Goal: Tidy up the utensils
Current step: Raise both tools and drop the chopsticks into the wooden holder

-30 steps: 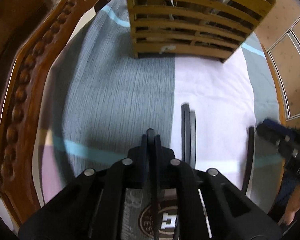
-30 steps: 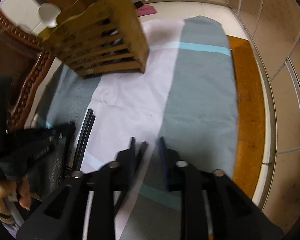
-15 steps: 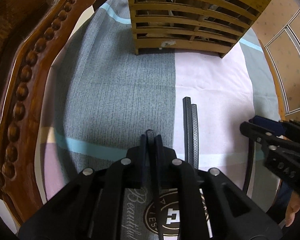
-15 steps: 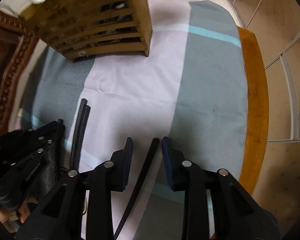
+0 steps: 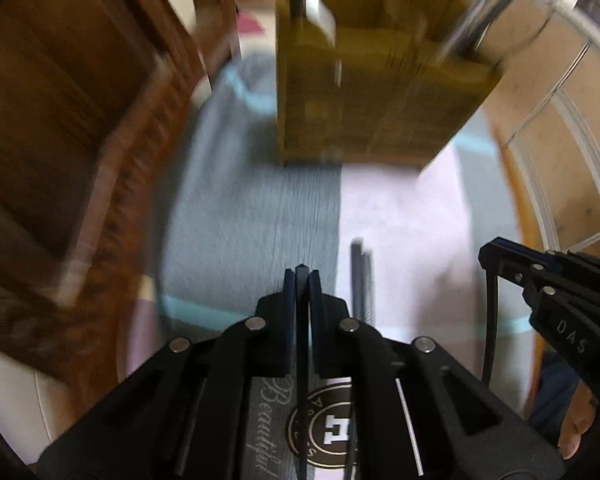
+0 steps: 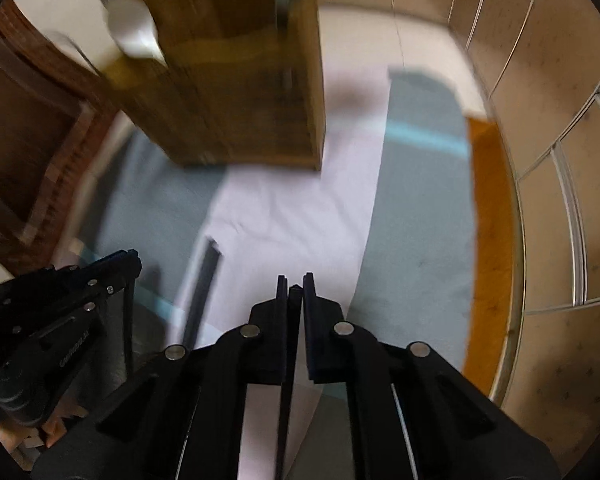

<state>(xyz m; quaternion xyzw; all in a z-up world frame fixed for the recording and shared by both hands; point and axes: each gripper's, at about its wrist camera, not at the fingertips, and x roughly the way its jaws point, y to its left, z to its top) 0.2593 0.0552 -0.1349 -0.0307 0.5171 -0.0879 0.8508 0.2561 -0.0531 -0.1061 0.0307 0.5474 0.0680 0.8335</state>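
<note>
My left gripper (image 5: 301, 276) is shut on a black chopstick (image 5: 301, 360) that runs back between its fingers. My right gripper (image 6: 295, 286) is shut on another black chopstick (image 6: 286, 400). A pair of black chopsticks (image 5: 362, 276) lies on the cloth just right of my left gripper; it also shows in the right wrist view (image 6: 202, 284). The slatted wooden utensil holder (image 5: 380, 92) stands ahead, blurred, with a white spoon (image 6: 130, 26) in it. The right gripper shows at the right edge of the left wrist view (image 5: 496, 252).
A grey, white and teal cloth (image 5: 252, 216) covers the table. A carved wooden chair back (image 5: 100, 128) stands at the left. The table's wooden edge (image 6: 488, 240) and a tiled floor (image 6: 560, 120) lie to the right. A printed dark card (image 5: 324, 432) lies under my left gripper.
My right gripper has shut on the chopstick that lay between its open fingers. Both grippers have lifted and tilted up, so the holder looks nearer and blurred.
</note>
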